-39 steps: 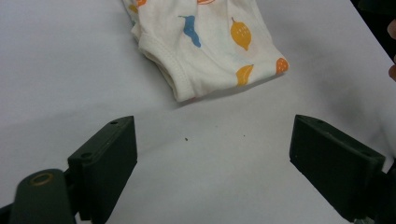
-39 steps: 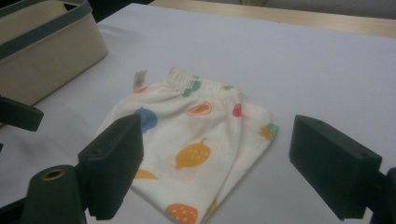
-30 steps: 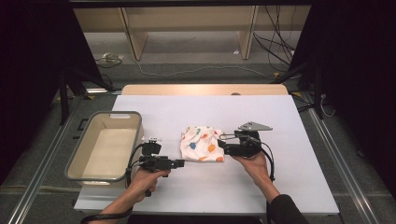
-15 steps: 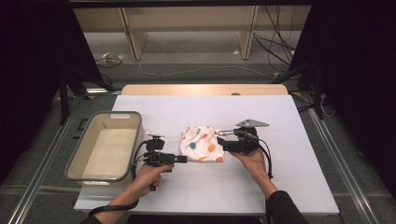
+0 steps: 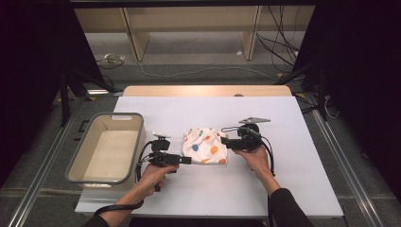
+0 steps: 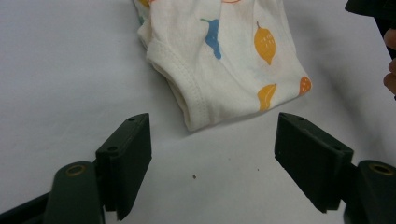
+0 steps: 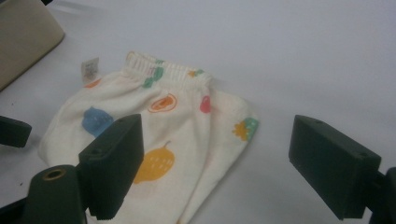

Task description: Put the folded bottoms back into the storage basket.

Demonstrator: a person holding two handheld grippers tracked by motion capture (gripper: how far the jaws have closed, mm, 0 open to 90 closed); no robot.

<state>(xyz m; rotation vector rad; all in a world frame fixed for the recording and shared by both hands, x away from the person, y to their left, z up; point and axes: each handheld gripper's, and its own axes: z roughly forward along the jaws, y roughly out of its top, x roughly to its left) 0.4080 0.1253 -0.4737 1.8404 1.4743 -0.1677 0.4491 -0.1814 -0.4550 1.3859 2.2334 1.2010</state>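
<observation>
Your left tongs [image 5: 187,160] now sit closer to the folded garment [image 5: 205,145] than a second ago, their tips just beside its near left corner, jaws spread. Your right tongs [image 5: 225,142] have edged slightly toward you along the garment's right edge, jaws apart too.

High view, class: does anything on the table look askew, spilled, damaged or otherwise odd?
Nothing stands out. The folded fruit-print garment lies flat on the table between the open left gripper and right gripper; the bin sits upright beside it.
</observation>
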